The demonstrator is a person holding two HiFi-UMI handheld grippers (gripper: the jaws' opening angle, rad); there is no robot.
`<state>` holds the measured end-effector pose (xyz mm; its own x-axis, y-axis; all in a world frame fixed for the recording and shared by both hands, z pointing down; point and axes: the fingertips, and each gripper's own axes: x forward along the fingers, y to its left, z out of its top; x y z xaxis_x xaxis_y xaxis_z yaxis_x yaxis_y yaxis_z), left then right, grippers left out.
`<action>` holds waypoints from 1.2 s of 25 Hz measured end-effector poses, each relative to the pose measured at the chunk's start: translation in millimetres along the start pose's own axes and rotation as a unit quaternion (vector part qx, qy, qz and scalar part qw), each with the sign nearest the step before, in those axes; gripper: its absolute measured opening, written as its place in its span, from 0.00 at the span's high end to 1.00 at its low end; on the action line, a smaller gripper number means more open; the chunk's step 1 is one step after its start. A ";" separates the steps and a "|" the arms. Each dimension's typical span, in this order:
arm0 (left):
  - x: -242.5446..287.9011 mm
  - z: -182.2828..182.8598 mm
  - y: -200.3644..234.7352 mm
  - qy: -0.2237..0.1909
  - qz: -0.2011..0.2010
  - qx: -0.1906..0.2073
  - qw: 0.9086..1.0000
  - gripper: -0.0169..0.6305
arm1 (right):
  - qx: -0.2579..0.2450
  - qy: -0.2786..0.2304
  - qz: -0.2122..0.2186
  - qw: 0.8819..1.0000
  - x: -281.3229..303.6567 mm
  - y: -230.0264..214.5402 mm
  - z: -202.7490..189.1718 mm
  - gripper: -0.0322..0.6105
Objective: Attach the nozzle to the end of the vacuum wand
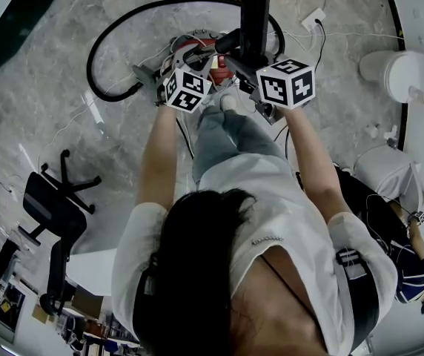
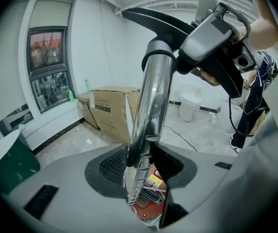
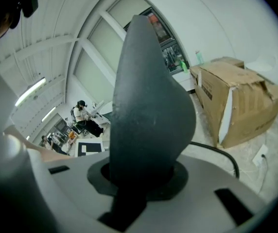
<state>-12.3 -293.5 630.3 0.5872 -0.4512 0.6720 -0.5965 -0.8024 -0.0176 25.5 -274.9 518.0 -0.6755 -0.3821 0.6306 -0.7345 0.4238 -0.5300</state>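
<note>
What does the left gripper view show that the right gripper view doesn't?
Only the left gripper view: the metal wand between its jaws, the red vacuum below, a toilet. Only the right gripper view: a seated person far back and a black hose on the floor. Both: the dark nozzle and the cardboard box.

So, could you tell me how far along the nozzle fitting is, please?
Done: both parts are lifted, the left claw gripping the chrome vacuum wand, the right claw gripping the dark nozzle. In hand: the nozzle's collar sits over the wand's end. Left: pushing it fully home, which I cannot confirm, then releasing.
</note>
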 end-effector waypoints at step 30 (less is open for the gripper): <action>-4.7 -3.6 0.3 0.002 -0.006 -0.018 1.000 0.71 | -0.161 -0.022 -0.158 0.974 14.1 23.7 -13.4 0.80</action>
<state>-17.2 -290.2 629.8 0.5927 -0.4404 0.6743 -0.6086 -0.7933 0.0168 -0.6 -259.3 522.0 -0.4259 -0.5673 0.7049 -0.8527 0.5121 -0.1031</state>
